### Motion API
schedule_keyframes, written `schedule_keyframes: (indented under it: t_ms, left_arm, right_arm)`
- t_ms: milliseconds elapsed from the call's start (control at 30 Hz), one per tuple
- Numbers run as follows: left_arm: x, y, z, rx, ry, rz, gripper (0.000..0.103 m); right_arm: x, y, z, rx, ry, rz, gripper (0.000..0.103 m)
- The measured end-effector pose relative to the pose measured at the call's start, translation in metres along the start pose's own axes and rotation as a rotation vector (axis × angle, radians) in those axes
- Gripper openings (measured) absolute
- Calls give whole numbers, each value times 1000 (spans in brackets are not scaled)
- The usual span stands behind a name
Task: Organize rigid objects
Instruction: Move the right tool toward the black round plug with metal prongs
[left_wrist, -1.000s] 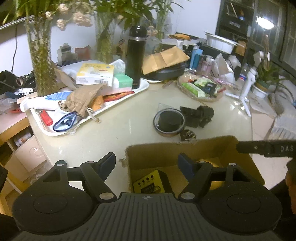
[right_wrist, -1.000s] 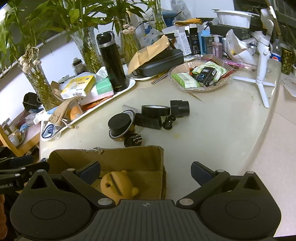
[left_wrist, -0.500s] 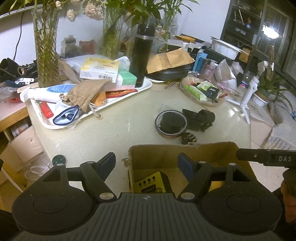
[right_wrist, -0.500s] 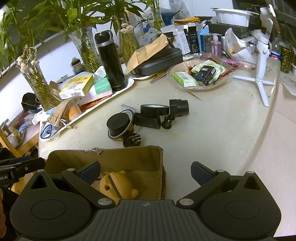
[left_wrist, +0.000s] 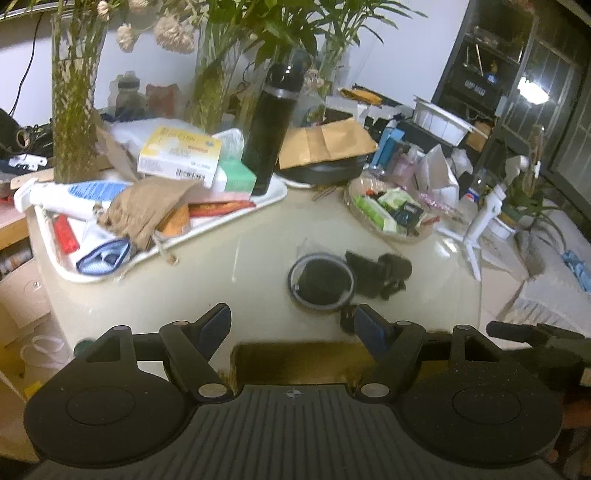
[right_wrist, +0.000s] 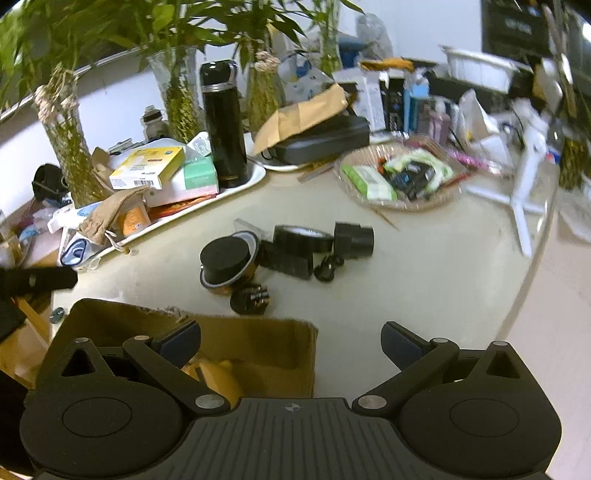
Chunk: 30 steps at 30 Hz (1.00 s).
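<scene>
Black rigid parts clustered on the cream table lie just beyond the brown cardboard box, ahead of both empty, open grippers, the left gripper and the right gripper.

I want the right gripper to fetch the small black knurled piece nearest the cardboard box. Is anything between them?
Nothing visible blocks it. The right gripper hangs open over the cardboard box's far wall, and beyond that wall only bare tabletop leads to the black knurled piece.
</scene>
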<state>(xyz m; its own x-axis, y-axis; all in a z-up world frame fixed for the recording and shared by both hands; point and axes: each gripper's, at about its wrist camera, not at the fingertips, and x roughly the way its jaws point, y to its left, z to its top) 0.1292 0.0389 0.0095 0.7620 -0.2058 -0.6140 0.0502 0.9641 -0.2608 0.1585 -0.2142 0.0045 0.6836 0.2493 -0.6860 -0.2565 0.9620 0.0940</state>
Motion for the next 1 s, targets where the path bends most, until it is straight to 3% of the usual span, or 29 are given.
schedule_keyframes:
  t_ms: [600,1000]
  left_arm:
    - [39,0,29,104,-11,-14,74]
    - [53,2,43,124,-10,0,74]
  right_arm:
    - [32,0,28,-37,10,121,103]
    - [70,-5,48,-20,114,132,103]
